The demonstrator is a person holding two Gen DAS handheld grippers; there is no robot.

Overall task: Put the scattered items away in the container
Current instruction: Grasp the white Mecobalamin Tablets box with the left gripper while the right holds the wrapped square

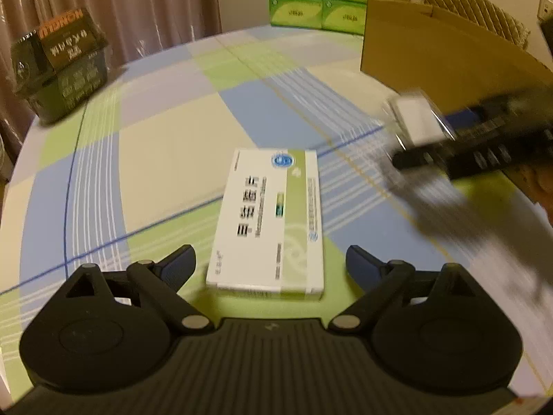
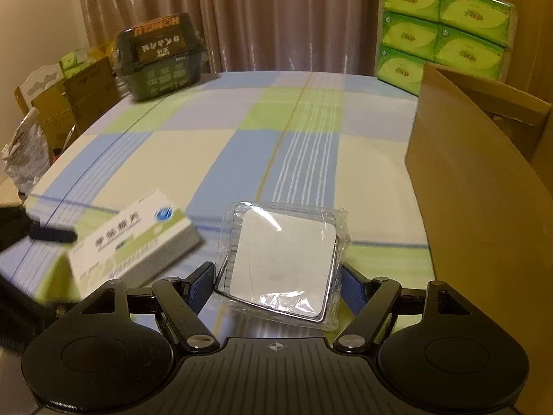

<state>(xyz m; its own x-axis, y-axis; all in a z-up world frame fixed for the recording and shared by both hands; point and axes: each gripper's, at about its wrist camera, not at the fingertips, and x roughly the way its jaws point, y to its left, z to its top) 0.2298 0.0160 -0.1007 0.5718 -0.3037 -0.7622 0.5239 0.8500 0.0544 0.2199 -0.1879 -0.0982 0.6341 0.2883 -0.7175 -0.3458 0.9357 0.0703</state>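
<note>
A white and green medicine box [image 1: 268,224] lies flat on the checked tablecloth, also seen as the medicine box [image 2: 134,242] from the right wrist. My left gripper [image 1: 271,263] is open and straddles its near end, with a gap at each blue pad. My right gripper [image 2: 278,283] is shut on a clear plastic packet with a white square inside [image 2: 283,263], held tilted above the cloth. In the left wrist view that right gripper [image 1: 449,152] is blurred, holding the packet [image 1: 418,121] beside the open cardboard box [image 1: 432,52], which stands at the table's right as the cardboard box [image 2: 477,190].
A dark box with orange lettering [image 2: 160,58] sits at the far left of the round table [image 2: 242,131]. Stacked green tissue packs [image 2: 446,27] stand behind the cardboard box. Off the table's left edge are brown cartons [image 2: 79,97] and a crumpled bag [image 2: 27,159].
</note>
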